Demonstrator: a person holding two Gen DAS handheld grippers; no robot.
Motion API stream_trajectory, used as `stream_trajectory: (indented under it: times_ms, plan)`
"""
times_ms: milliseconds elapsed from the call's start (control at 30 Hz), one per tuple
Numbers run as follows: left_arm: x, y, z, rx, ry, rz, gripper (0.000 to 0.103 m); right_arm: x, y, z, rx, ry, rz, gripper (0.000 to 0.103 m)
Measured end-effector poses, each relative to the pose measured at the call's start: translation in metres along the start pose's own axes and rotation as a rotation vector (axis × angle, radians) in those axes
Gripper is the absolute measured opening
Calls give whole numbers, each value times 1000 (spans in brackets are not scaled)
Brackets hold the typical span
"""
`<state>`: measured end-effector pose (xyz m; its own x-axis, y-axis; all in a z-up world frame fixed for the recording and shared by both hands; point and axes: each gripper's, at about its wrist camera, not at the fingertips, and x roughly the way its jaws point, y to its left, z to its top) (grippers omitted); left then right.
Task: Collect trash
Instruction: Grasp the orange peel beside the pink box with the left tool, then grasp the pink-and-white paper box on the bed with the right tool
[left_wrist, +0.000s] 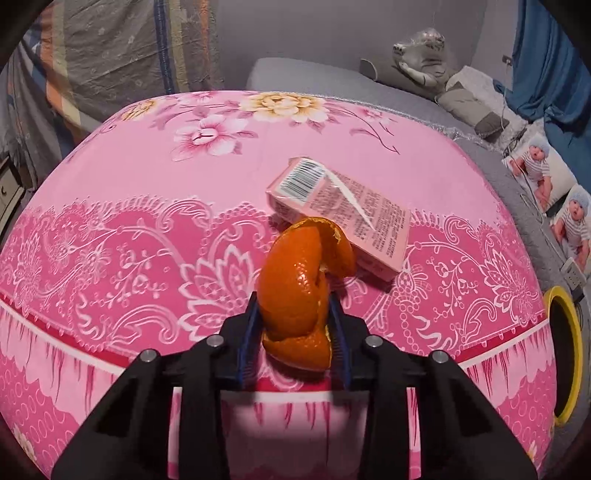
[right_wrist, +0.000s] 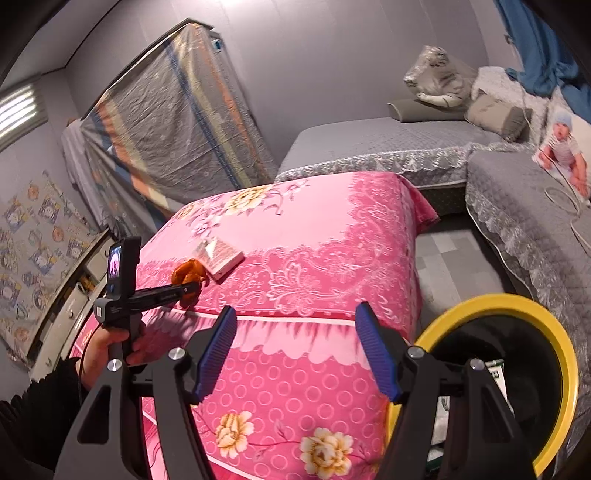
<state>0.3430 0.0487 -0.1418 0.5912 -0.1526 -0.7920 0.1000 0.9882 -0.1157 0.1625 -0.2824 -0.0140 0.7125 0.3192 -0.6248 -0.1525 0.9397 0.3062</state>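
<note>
A curled orange peel (left_wrist: 295, 288) stands pinched between the blue pads of my left gripper (left_wrist: 294, 300), just above the pink flowered cloth of the table (left_wrist: 147, 192). Right behind it lies a flat pink carton (left_wrist: 343, 214) with a barcode, touching or nearly touching the peel. The right wrist view shows the same left gripper (right_wrist: 192, 286) held by a hand, with the peel (right_wrist: 188, 275) in it and the carton (right_wrist: 219, 258) beside it. My right gripper (right_wrist: 296, 310) hangs open and empty in front of the table's near edge (right_wrist: 295, 321).
A black bin with a yellow rim (right_wrist: 517, 302) stands on the floor at the table's right corner, also seen as the bin (left_wrist: 570, 332). Grey beds (right_wrist: 369, 147) with pillows and a plush tiger lie behind. A covered mattress leans on the far wall.
</note>
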Motion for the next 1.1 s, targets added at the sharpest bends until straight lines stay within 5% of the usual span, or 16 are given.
stream_trajectory:
  times_ms: [233, 567, 833, 1100]
  plan:
    - [-46, 30, -18, -56, -39, -49, 31, 34, 69, 26, -263, 86, 50, 63]
    - [-105, 82, -51, -187, -172, -98, 31, 166, 165, 58, -672, 260, 30, 63]
    - [-126, 91, -60, -208, -248, -126, 31, 263, 190, 64, -762, 382, 29, 63]
    - [-130, 93, -62, -203, -263, -153, 31, 307, 192, 67, -758, 476, 37, 63]
